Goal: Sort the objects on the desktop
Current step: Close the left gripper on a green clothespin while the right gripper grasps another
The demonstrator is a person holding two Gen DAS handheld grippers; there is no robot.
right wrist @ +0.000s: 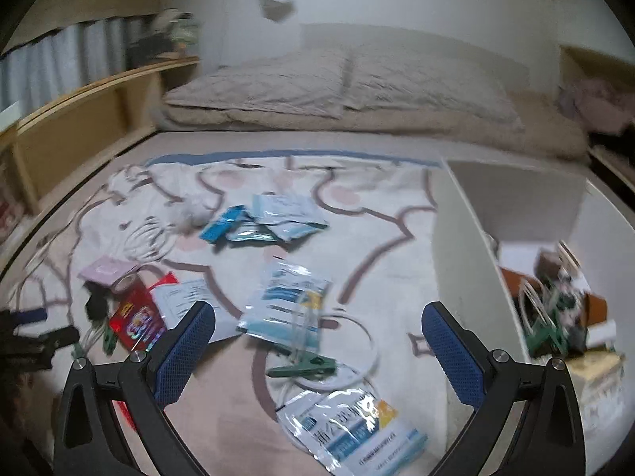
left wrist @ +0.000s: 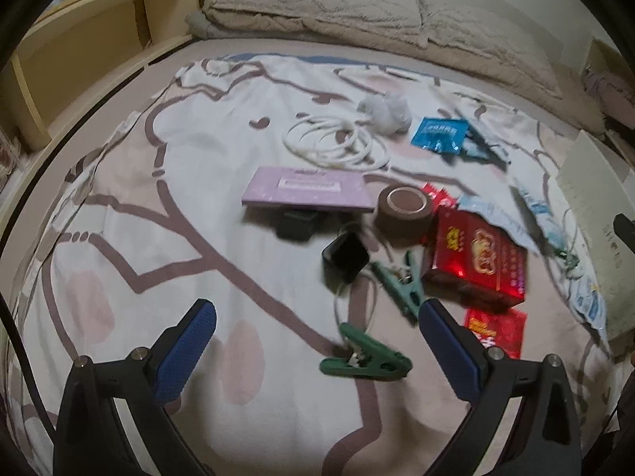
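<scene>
Loose objects lie on a patterned blanket (left wrist: 198, 166). In the left wrist view my left gripper (left wrist: 317, 337) is open and empty above a dark green clip (left wrist: 365, 361); a lighter green clip (left wrist: 401, 281), a black charger (left wrist: 345, 258), a tape roll (left wrist: 405, 206), a red box (left wrist: 476, 261), a pink card (left wrist: 309, 192) and a white cable coil (left wrist: 337, 142) lie beyond. In the right wrist view my right gripper (right wrist: 317, 341) is open and empty above a green clip (right wrist: 305, 367), a white cable ring (right wrist: 357, 353) and clear sachets (right wrist: 285, 301).
A white storage box (right wrist: 464, 246) at the right holds clips, cables and small items. Blue packets (right wrist: 226, 224) and more sachets (right wrist: 349, 432) are scattered. A folded beige quilt (right wrist: 337, 91) lies at the back. A wooden shelf (left wrist: 99, 47) runs along the left.
</scene>
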